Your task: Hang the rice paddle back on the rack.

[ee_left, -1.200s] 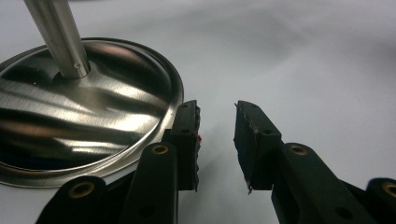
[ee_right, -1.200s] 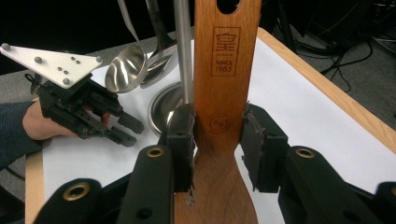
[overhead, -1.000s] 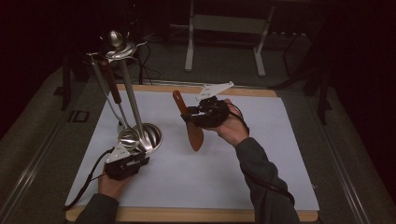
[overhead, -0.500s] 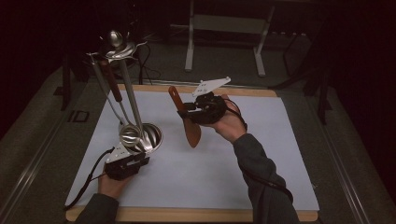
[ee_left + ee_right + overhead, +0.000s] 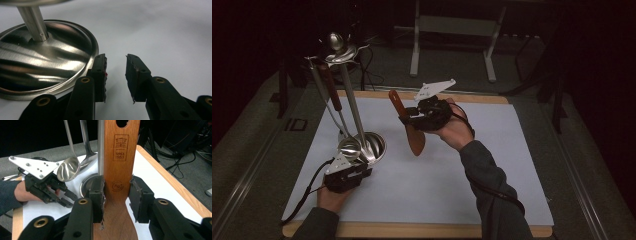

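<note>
The left gripper (image 5: pixel 116 75) lies low over the white table (image 5: pixel 162 32), its two black jaws parted with nothing between them. The round steel base (image 5: pixel 45 65) sits left of the jaws, its rim touching the left one. A post (image 5: pixel 32 23) rises from its middle.
</note>
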### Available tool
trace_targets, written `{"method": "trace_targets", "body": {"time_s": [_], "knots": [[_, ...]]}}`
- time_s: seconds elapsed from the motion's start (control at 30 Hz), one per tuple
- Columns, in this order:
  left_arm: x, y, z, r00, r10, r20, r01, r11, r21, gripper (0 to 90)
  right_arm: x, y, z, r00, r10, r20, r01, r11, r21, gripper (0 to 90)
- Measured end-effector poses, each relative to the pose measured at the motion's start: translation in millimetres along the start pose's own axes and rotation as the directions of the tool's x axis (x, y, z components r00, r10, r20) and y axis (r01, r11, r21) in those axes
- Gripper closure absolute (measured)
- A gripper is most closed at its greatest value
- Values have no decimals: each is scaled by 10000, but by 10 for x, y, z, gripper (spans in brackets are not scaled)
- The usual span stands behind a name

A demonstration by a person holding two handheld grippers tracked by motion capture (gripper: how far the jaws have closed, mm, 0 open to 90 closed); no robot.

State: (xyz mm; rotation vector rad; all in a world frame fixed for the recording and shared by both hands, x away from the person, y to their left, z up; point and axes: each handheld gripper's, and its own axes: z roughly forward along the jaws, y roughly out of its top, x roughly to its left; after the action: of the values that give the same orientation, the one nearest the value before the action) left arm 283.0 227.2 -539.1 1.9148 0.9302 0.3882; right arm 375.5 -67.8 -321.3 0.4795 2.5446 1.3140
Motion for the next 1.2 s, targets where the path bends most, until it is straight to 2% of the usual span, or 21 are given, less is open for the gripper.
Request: {"method": "trace_targets", "body": {"time_s": [0.57,0.87,1.0,1.2], "knots": [[1,0,0,10000,-4,27,4,10000,-1,698,89,189,-21,9997,-242,-40,241,9994,-233,663],[0,0,0,10000,-13,26,13,10000,-4,698,127,343,-10,9988,-470,-120,466,9985,-298,663],[1,0,-1,10000,3,18,-3,10000,4,698,142,405,20,9984,-563,-58,562,9983,-138,663],[2,0,0,10000,1,31,-1,10000,2,698,186,536,30,9977,-678,-7,678,9972,-312,663]]}}
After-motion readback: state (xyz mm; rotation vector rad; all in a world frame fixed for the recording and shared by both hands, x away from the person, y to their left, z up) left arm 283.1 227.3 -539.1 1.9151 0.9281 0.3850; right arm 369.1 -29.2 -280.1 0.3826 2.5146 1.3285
